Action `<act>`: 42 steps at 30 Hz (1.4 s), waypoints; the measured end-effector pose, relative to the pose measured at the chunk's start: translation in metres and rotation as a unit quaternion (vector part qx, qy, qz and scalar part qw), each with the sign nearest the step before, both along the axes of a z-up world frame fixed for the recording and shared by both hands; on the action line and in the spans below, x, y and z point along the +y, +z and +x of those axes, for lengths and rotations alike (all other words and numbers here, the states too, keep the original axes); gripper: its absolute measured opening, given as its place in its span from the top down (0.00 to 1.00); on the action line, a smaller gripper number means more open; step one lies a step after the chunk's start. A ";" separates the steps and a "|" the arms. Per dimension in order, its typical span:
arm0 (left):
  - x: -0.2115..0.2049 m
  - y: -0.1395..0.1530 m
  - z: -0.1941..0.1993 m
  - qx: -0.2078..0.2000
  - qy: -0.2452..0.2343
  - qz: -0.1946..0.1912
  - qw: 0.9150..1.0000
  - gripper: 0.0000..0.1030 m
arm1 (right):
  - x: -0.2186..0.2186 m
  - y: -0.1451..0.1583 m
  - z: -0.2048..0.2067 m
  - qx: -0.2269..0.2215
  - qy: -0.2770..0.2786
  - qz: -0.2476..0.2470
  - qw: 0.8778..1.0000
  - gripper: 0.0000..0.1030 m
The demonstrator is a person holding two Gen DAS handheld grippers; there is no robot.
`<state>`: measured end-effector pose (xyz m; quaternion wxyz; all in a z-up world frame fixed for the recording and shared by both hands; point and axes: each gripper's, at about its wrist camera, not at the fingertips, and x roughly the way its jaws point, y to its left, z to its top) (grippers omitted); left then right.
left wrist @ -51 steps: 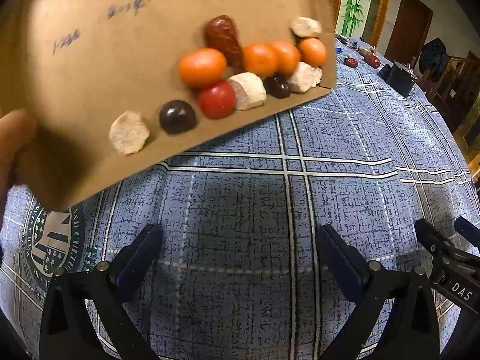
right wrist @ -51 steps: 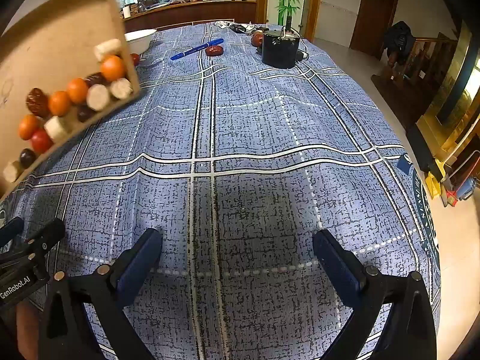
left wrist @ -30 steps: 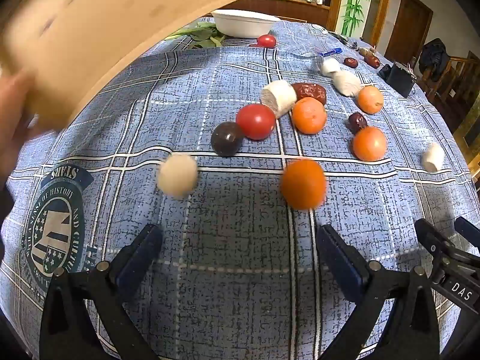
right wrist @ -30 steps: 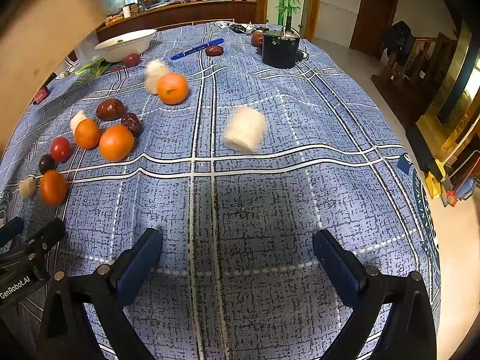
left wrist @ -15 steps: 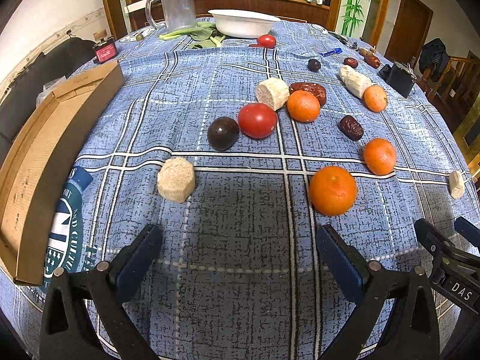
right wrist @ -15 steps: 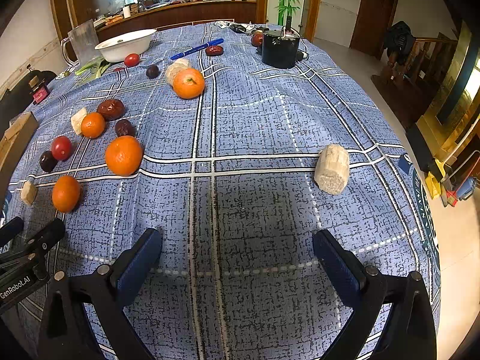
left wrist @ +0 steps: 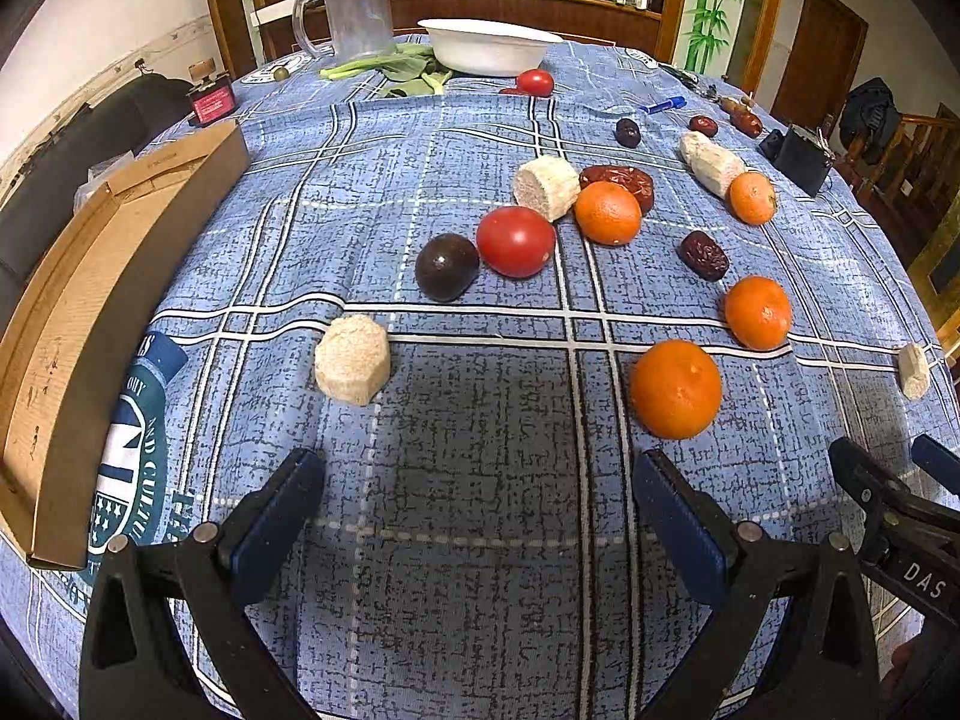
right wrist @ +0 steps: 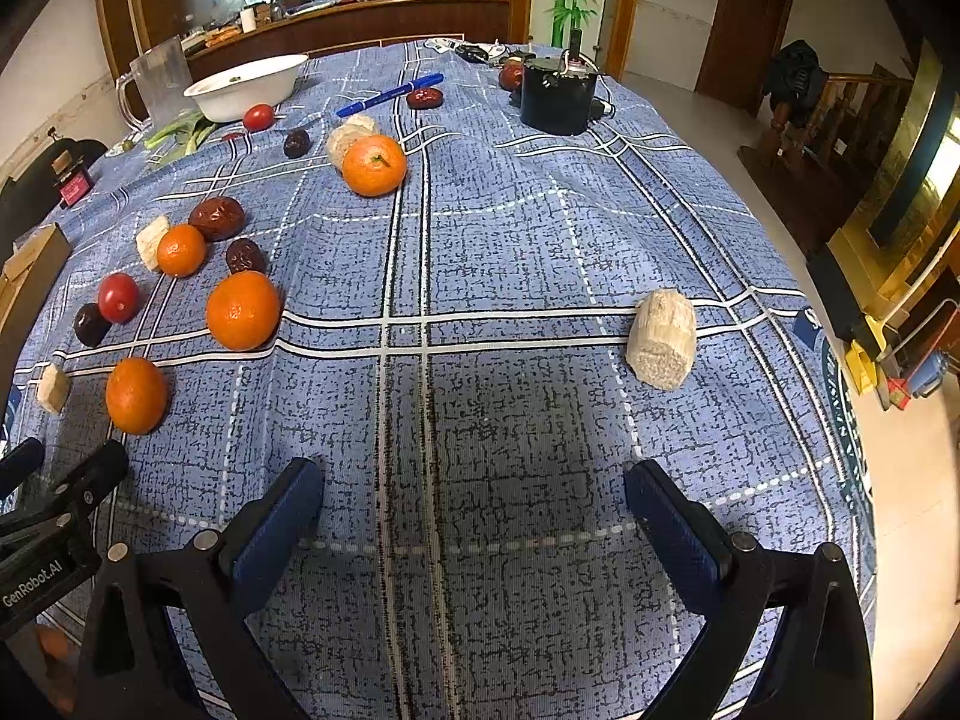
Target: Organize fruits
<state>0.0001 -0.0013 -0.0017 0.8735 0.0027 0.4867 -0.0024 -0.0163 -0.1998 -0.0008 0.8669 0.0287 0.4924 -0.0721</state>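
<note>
Fruits lie scattered on the desk: nearest orange, tomato, pale chunk apart at right. Left hand-held gripper and right hand-held gripper hover spread wide, empty. Risk: round fruit may roll off when nudged.

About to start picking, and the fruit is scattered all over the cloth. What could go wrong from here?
1. The pale chunk lies near the table's right edge; a nudge might roll it off.
2. The red tomato sits tight against the dark plum; grasping one may push the other away.
3. The cloth is rumpled, so the round oranges may roll when bumped.
Both the left tool and the right tool are open and empty.
</note>
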 end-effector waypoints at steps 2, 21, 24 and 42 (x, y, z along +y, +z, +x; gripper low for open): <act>0.004 0.003 0.002 0.007 -0.006 0.007 1.000 0.00 | 0.007 0.011 0.002 -0.010 0.005 0.004 1.000 0.01; 0.080 0.085 -0.026 -0.060 0.048 0.003 0.997 0.00 | 0.076 0.094 -0.027 -0.081 0.069 0.016 0.994 0.00; 0.082 0.085 -0.028 -0.056 0.048 -0.002 0.997 0.00 | 0.081 0.096 -0.032 -0.080 0.074 0.006 0.994 0.00; 0.080 0.094 -0.042 -0.071 0.030 -0.006 0.997 0.00 | 0.096 0.097 -0.048 -0.082 0.079 -0.007 0.993 0.00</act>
